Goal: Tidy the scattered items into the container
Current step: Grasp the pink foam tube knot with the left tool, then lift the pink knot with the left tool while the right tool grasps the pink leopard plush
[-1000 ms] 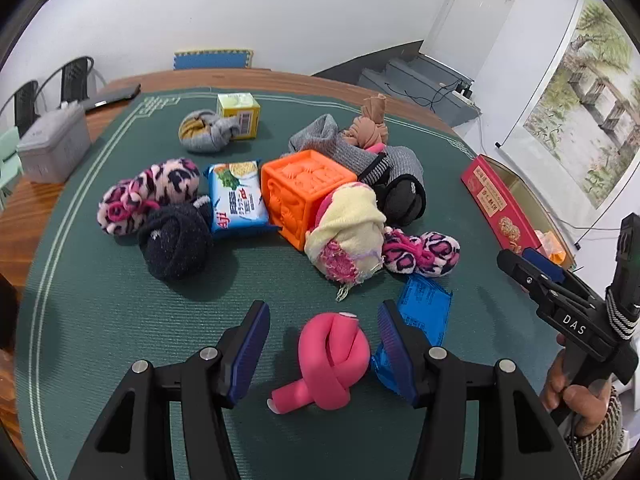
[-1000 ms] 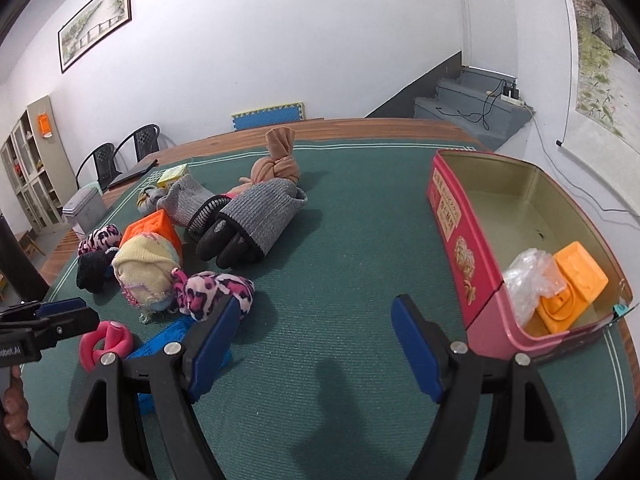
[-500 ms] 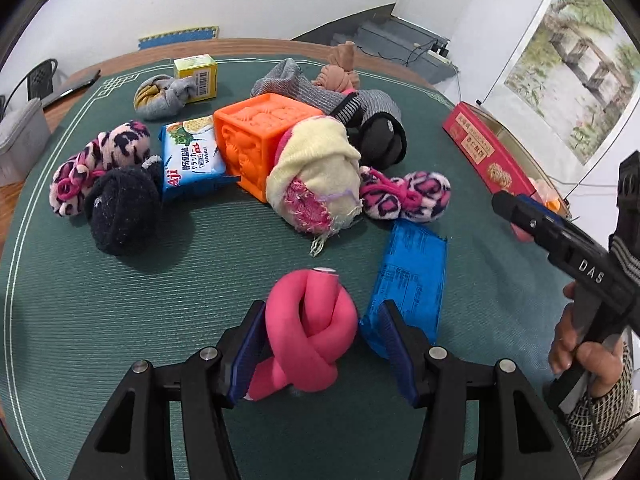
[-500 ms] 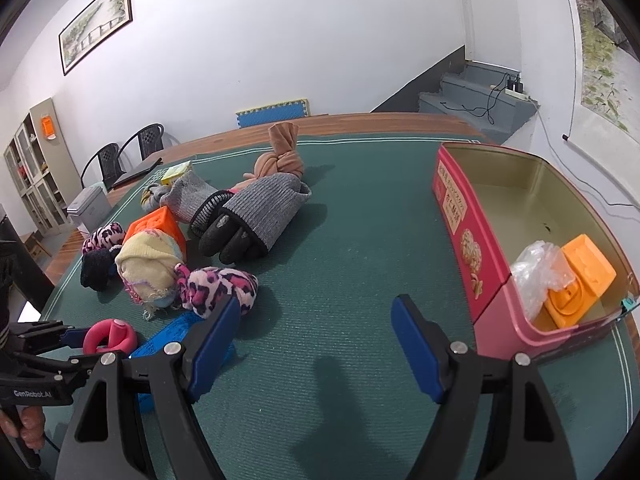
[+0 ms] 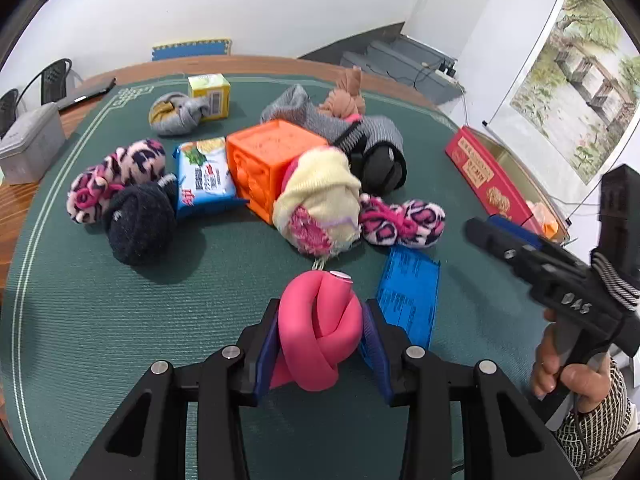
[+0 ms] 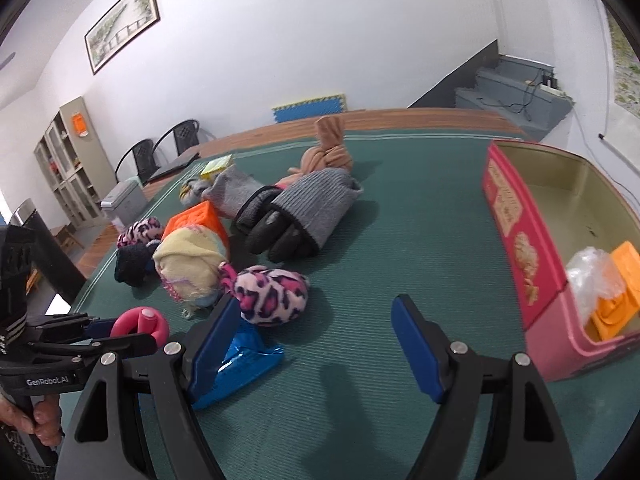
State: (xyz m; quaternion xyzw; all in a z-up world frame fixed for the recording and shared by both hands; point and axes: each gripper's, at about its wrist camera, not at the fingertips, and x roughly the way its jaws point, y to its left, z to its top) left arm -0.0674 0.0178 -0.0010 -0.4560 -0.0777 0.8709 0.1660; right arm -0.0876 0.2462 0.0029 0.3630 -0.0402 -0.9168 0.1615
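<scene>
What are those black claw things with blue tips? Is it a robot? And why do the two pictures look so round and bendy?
It is not a robot. A person holds two grabbing tools, one in each hand, and each tool has a small camera looking out along its jaws. That camera sees very wide, so everything looks bent.

One picture comes from the left gripper. Its jaws are squeezed onto a pink knotted sock. You can also see the person's hand holding the other tool.

The other picture comes from the right gripper. Its jaws are open and hold nothing.

On the green table mat lie rolled socks, gloves, snack packets and an orange cube. The pink tin on the right is where everything goes. It already holds an orange toy and a plastic bag.
</scene>
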